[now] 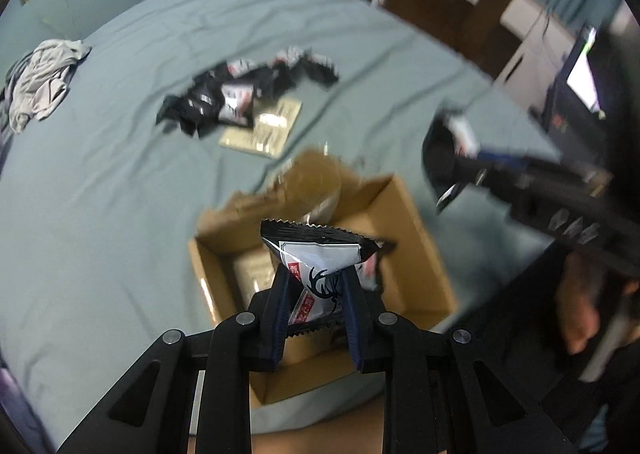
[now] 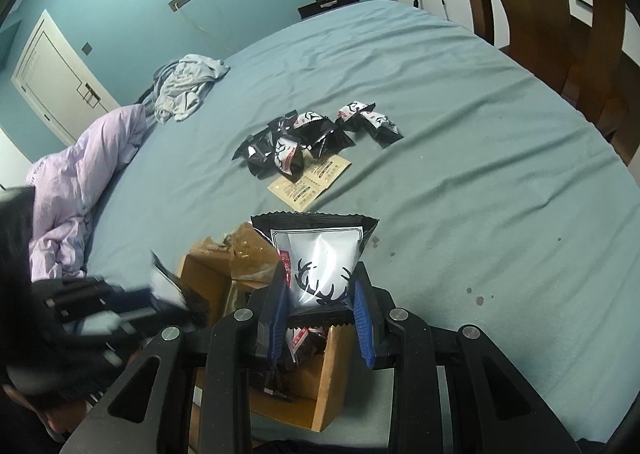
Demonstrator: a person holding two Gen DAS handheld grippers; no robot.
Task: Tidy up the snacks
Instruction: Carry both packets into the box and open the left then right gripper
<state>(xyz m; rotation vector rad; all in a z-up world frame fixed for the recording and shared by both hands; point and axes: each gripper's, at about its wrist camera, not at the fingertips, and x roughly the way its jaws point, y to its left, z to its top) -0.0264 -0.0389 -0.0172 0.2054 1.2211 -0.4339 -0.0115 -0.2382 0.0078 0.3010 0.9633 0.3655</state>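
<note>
My left gripper (image 1: 314,286) pinches a deer-print snack packet (image 1: 320,258) above the open cardboard box (image 1: 416,254); my right gripper (image 2: 320,290) clamps another packet (image 2: 316,250) over it; loose packets (image 2: 308,138) lie farther up the blue sheet (image 2: 460,126).

No text can be read with certainty in either view. The snack packet (image 1: 320,266) held in the left tool (image 1: 314,278) carries a black antler emblem and a red label with white characters, too small and creased to decipher. The snack packet (image 2: 318,254) held in the right tool (image 2: 318,286) shows the same antler emblem and a red strip of illegible characters. The flat tan sachets (image 2: 310,180) on the bed (image 2: 460,114) bear printed lines and small green and red marks, too fine to read. The loose packets (image 2: 316,134) beyond them repeat the antler emblem.
</note>
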